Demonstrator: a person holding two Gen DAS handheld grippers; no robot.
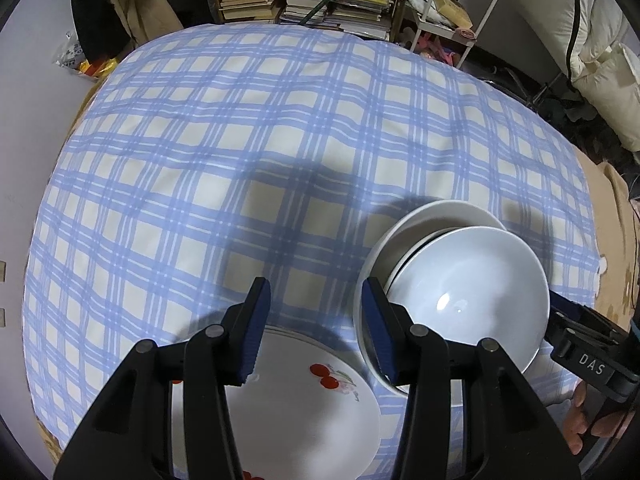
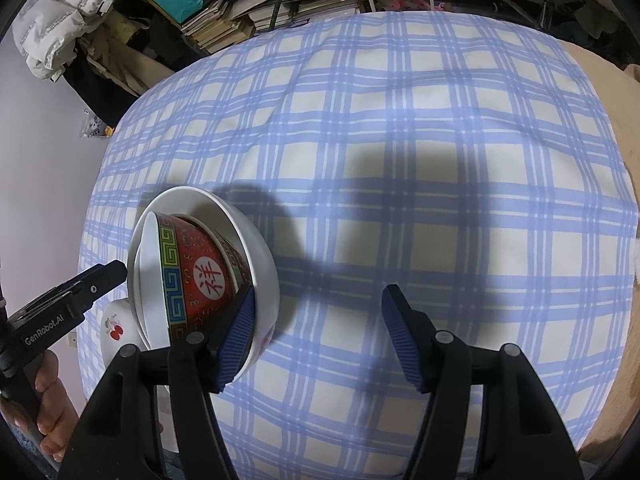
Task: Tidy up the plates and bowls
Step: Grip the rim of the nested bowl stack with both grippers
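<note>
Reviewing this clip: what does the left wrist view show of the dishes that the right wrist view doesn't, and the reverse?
Left only: the bowl's plain white inside, and nearly the whole cherry plate under the open left gripper.
Right only: that bowl's red patterned outside, tilted inside the white bowl, beside the open right gripper.
Both: the nested bowls, an edge of the cherry plate, the checked cloth, and each other's gripper.

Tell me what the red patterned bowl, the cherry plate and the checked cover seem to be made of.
Red patterned bowl: likely glazed ceramic or porcelain, given its glossy printed band and smooth white inside.
Cherry plate: probably glazed ceramic, white and smooth, with a printed cherry motif; melamine is possible.
Checked cover: woven fabric, matte, with soft creases.
</note>
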